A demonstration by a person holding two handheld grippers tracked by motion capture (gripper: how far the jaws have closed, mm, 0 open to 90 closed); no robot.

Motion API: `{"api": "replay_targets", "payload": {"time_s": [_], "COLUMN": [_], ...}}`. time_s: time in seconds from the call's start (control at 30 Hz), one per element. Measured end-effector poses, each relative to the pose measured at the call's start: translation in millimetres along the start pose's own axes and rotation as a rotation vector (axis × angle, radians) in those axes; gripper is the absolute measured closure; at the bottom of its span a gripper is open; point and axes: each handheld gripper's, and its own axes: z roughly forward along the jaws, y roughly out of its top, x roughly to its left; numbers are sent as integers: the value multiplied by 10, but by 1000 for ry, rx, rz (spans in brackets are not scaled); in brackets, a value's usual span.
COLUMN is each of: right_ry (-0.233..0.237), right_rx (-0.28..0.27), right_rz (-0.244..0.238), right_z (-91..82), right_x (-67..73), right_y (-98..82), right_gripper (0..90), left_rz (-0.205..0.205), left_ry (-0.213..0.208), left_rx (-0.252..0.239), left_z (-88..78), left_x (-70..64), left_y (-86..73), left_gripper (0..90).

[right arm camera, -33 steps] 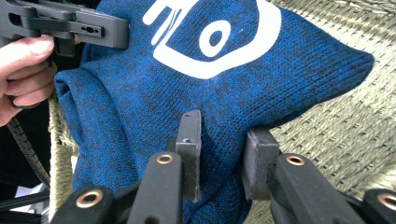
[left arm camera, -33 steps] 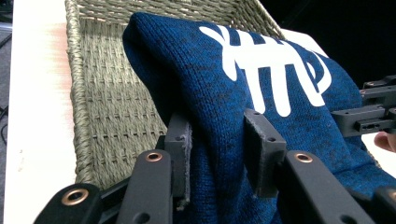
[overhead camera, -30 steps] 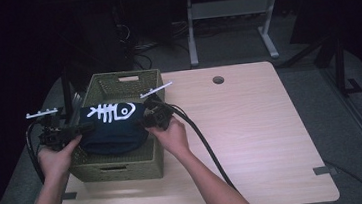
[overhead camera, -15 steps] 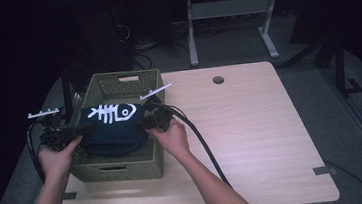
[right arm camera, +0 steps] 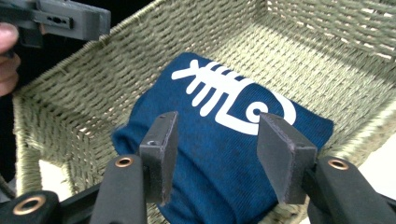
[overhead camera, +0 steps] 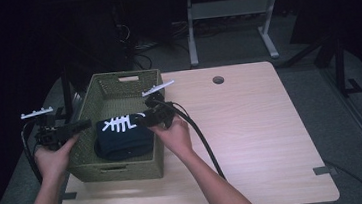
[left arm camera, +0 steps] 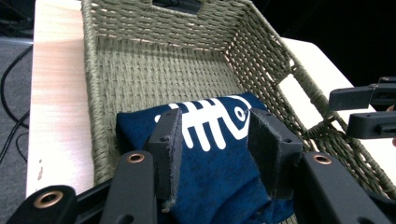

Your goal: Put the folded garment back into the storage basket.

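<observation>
Both claws have just been opening, and the folded blue shirt (overhead camera: 122, 137), held up between them over the basket (overhead camera: 90, 165) a second ago, now lies inside it with its white fish-bone print facing up. In the high view the left claw (overhead camera: 82, 125) sits at the basket's left rim and the right claw (overhead camera: 143, 118) at the right rim, the shirt between the two and lower than both.

From the left gripper view, the jaws stand partly apart with the shirt just beyond and below the pads (left arm camera: 170, 154), cloth bulging up between them but not pinched. The right gripper view shows the same: jaws moderately wide, pads (right arm camera: 285, 156) clear of the fabric under them.

The likely trouble is a snag. Cloth rises close to the left pads, so pulling that claw away level could drag a fold and undo the bundle. A jaw could also catch the woven wall and shift the basket.
</observation>
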Motion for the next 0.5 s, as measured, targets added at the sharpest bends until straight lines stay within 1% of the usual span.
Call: {"api": "replay_targets", "payload": {"time_s": [0.03,0.07,0.1,0.13,0.17,0.23,0.27,0.3,0.33,0.37,0.4,0.43,0.47,0.5], "right_ry": [13,32,32,40,55,66,79,88,88,90,99,99,99,101], "right_rx": [-3,-11,-11,-19,-38,-63,-71,-71,-71,-82,-86,-86,-93,-100], "right_rz": [4,4,4,6,9,15,18,19,19,2,0,0,-8,-15], "right_z": [-28,-105,-105,-133,-213,-295,-329,-364,-364,-438,-479,-479,-562,-602], "right_x": [-11,-35,-35,-46,-75,-99,-115,-123,-123,-140,-151,-151,-167,-175], "right_y": [5,14,14,17,26,32,35,36,36,34,31,31,21,16], "right_gripper": [472,468,468,467,455,452,445,434,434,420,412,412,401,394], "left_rz": [12,26,26,33,48,60,68,68,81,92,92,100,107,115], "left_ry": [-2,-5,-5,-13,-27,-43,-48,-48,-52,-66,-66,-72,-79,-82], "left_rx": [1,-4,-4,-6,-20,-31,-36,-36,-43,-53,-53,-57,-62,-58], "left_z": [-4,-4,-4,-7,-24,-40,-50,-50,-62,-74,-74,-76,-63,-47], "left_x": [-17,-65,-65,-95,-142,-202,-237,-237,-280,-337,-337,-370,-434,-461], "left_y": [3,8,8,15,26,43,51,51,61,71,71,75,74,73], "left_gripper": [549,546,544,544,541,536,531,528,528,522,521,521,506,504]}}
